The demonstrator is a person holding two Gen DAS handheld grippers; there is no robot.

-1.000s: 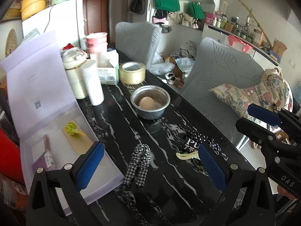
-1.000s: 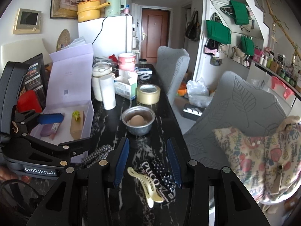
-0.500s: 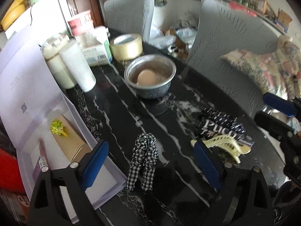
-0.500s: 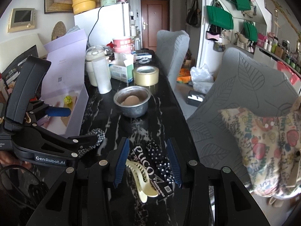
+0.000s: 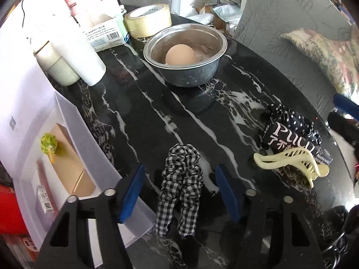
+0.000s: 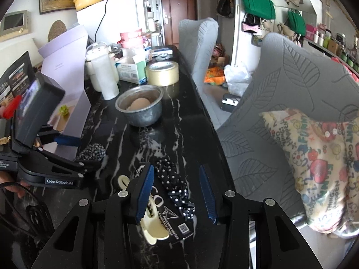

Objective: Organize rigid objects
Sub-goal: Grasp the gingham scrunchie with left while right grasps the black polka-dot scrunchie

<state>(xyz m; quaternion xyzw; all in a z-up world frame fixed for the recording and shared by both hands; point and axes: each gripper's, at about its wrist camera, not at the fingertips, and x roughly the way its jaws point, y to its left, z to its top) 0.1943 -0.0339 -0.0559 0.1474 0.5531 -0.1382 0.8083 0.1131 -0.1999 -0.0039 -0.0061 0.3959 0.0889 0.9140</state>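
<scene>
Black-and-white checked scrunchie [image 5: 181,186] lies on the tabletop [image 5: 134,112] between the left gripper [image 5: 179,192]'s jaws, which have just been closing but aren't touching it. The right gripper [image 6: 177,192], jaws spread, straddles the dotted hair accessory [image 6: 174,185]. Next, I judge: pinch and lift.

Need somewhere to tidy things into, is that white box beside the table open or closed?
Open: the white box has its lid standing up.

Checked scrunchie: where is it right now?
Left wrist view: the checked scrunchie lies on the black table, between the left claw's open fingers, in front of the steel bowl.
</scene>
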